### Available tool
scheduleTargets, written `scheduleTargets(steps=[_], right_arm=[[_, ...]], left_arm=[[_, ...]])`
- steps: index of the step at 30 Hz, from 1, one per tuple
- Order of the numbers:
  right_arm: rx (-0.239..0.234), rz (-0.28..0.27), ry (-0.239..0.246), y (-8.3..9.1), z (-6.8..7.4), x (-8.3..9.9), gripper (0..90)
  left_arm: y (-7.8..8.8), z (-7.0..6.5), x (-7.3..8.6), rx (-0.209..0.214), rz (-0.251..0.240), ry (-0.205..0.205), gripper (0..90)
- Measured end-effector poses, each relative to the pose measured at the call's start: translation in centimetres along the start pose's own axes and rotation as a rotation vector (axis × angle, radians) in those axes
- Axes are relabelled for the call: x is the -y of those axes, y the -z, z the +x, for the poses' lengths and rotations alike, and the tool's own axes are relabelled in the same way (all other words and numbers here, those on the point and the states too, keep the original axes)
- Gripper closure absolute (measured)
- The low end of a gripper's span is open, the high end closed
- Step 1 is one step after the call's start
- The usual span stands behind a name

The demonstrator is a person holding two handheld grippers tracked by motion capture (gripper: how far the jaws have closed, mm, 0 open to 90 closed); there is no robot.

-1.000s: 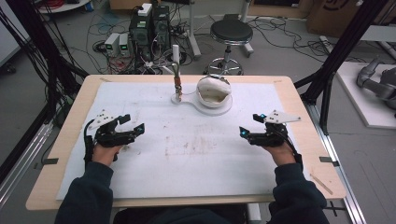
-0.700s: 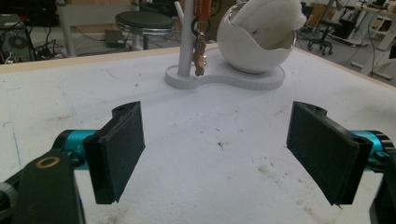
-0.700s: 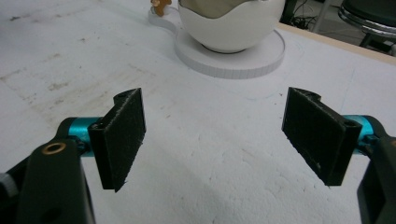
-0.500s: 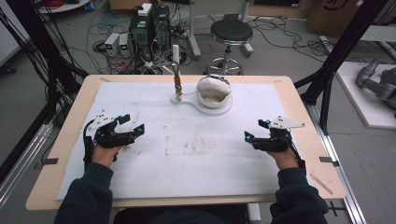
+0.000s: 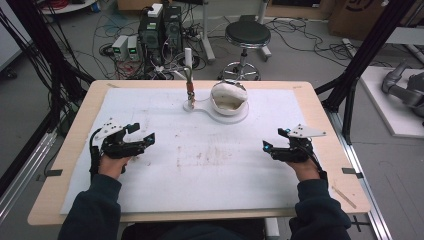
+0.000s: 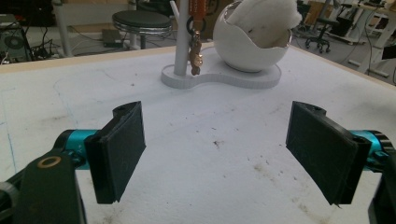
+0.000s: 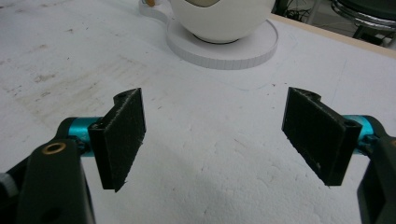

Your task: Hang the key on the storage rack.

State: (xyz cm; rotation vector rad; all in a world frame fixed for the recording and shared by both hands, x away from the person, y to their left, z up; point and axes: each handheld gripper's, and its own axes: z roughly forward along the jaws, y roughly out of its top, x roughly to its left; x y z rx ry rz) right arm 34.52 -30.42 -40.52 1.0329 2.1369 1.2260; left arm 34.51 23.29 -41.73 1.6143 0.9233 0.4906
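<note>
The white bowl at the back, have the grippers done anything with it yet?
Nothing looks done yet. The bowl sits on its stand at the far side, with white stuffing in it and a small charm hanging on the post beside it. The left gripper and right gripper are both open, empty, and apart from it. Reaching and grasping are left.

Black hand-held gripper, teal fittings

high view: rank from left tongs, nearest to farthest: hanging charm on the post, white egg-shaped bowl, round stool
1. Hanging charm: on the thin post at the left end of the white base, forward and right of the left tongs.
2. White egg-shaped bowl: on the same base, just right of the charm.
3. Round stool: on the floor beyond the table's far edge.
</note>
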Motion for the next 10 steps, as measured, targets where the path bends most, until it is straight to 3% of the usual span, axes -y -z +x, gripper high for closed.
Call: scheduleTargets(steps=[10], right_arm=[[-0.004,-0.006,-0.003,-0.03,-0.18,0.16,21.8]], left_arm=[[-0.11,0.15,0.05,-0.005,0.003,0.002,19.6]])
